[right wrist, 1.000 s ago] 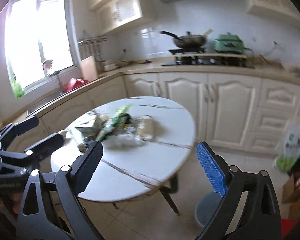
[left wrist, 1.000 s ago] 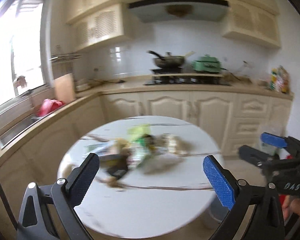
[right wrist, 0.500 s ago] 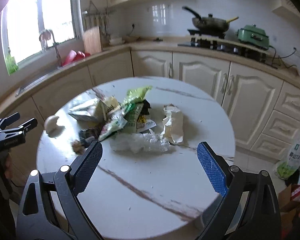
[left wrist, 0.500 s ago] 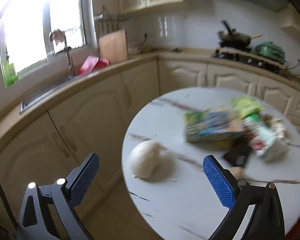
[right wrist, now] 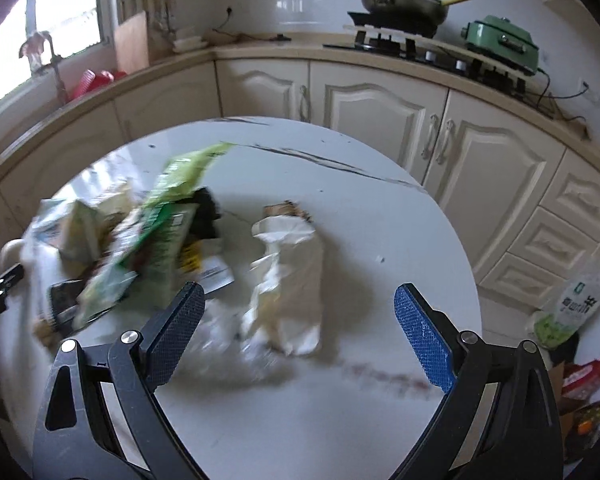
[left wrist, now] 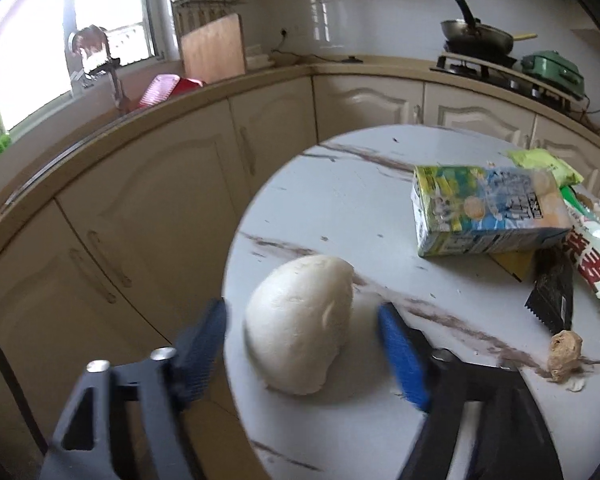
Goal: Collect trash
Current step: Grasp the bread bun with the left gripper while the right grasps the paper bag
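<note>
1. The round white marble table [left wrist: 340, 208] fills the lower right of the left wrist view and the centre of the right wrist view, with cream kitchen cabinets [right wrist: 380, 112] curving behind it.
2. A heap of trash lies on the table: in the right wrist view a green snack bag [right wrist: 168, 216] sits left of centre, blurred, with a crumpled white paper bag [right wrist: 292, 280] just right of it at mid-frame.
3. In the left wrist view a flattened drink carton [left wrist: 484, 208] lies at right of centre, above a black wrapper [left wrist: 552, 296].
4. The left gripper [left wrist: 300, 344] is at the bottom of its frame, its jaws apart, one to each side of a white bun [left wrist: 300, 324] at the table's near edge; neither pad clearly touches it.
5. The right gripper [right wrist: 296, 328] is spread wide, holding nothing, low in its frame above the paper bag.
6. A small brown crumb lump [left wrist: 566, 354] lies at lower right of the left wrist view.
</note>
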The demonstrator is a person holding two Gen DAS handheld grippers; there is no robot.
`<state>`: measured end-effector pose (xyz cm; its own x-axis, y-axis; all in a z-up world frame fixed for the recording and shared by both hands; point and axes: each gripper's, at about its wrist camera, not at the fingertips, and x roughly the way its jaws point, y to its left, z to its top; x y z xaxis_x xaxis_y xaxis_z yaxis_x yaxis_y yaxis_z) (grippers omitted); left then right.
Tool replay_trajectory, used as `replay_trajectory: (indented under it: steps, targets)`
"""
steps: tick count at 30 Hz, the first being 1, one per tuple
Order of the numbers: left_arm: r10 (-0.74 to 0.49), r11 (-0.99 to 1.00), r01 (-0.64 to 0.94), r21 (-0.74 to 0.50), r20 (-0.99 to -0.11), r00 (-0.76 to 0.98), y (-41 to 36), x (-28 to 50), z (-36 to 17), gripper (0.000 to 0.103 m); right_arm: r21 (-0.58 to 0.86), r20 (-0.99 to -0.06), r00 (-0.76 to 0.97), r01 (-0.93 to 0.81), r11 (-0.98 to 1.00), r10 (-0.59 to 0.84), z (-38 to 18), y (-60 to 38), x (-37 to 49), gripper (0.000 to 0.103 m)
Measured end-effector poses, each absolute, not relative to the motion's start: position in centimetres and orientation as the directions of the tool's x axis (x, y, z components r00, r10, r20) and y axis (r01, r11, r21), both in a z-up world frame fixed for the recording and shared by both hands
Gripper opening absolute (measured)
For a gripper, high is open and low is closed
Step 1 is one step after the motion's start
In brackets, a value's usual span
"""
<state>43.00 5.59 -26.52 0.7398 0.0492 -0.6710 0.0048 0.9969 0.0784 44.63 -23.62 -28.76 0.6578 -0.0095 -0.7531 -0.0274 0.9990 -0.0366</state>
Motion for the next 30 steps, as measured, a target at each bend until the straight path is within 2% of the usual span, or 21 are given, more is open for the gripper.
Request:
replay_trajectory:
  steps: [1,2,4,5,6,8,10,11,12,13,19,30]
  targets:
    - [0.05,0.997,0.001,0.075,-0.67,0.741,5.8,43.5,-26.6,0.06,-0.034,-0.761,0.649,-0.029,0.999,-0.007,-29.1,-23.8,45.3,0.095]
    - [0.056,0.997,-0.002,0.082,-0.666,0.744,6.3,44.0,-26.3,0.05,-0.03,-0.768,0.64,-0.037,0.999,0.0,-29.4,-23.8,45.7,0.095]
    - [0.055,0.996,0.004,0.087,-0.666,0.744,6.4,44.5,-26.4,0.049,-0.028,-0.777,0.629,-0.05,0.998,0.01,-30.0,-23.8,46.6,0.093]
    - [0.052,0.996,0.006,0.085,-0.667,0.743,6.6,44.2,-26.2,0.048,-0.022,-0.787,0.617,-0.058,0.998,0.018,-30.4,-23.8,47.1,0.088]
    - [0.054,0.996,0.006,0.088,-0.667,0.743,6.7,44.2,-26.1,0.047,-0.016,-0.802,0.597,-0.065,0.998,0.026,-30.8,-23.8,47.6,0.077]
    - [0.034,0.998,0.014,0.066,-0.669,0.743,6.7,43.3,-25.7,0.046,-0.006,-0.807,0.589,-0.075,0.997,0.039,-31.0,-23.8,48.1,0.065]
    - [0.009,0.999,0.02,0.035,-0.674,0.739,6.8,42.6,-25.5,0.046,-0.009,-0.82,0.571,-0.072,0.997,0.034,-31.3,-23.9,48.5,0.063]
    - [-0.001,1.0,0.021,0.022,-0.673,0.74,6.7,42.2,-25.4,0.046,-0.013,-0.82,0.571,-0.081,0.997,0.036,-31.3,-23.8,48.6,0.058]
    - [-0.004,1.0,0.018,0.014,-0.67,0.742,6.8,42.0,-25.1,0.046,-0.016,-0.82,0.57,-0.089,0.996,0.038,-31.3,-23.7,48.4,0.047]
    - [-0.007,1.0,0.017,0.009,-0.669,0.743,6.7,41.8,-24.9,0.046,-0.011,-0.822,0.568,-0.1,0.995,0.048,-31.1,-23.7,48.3,0.042]
    - [-0.005,0.999,0.036,0.035,-0.634,0.773,4.7,39.2,-22.8,0.046,0.045,-0.795,0.598,-0.112,0.993,0.103,-30.1,-24.8,45.8,0.04]
    - [-0.136,0.979,0.197,0.055,-0.546,0.827,-5.2,31.6,-17.4,0.046,0.21,-0.674,0.694,-0.149,0.966,0.253,-25.0,-29.6,35.6,0.041]
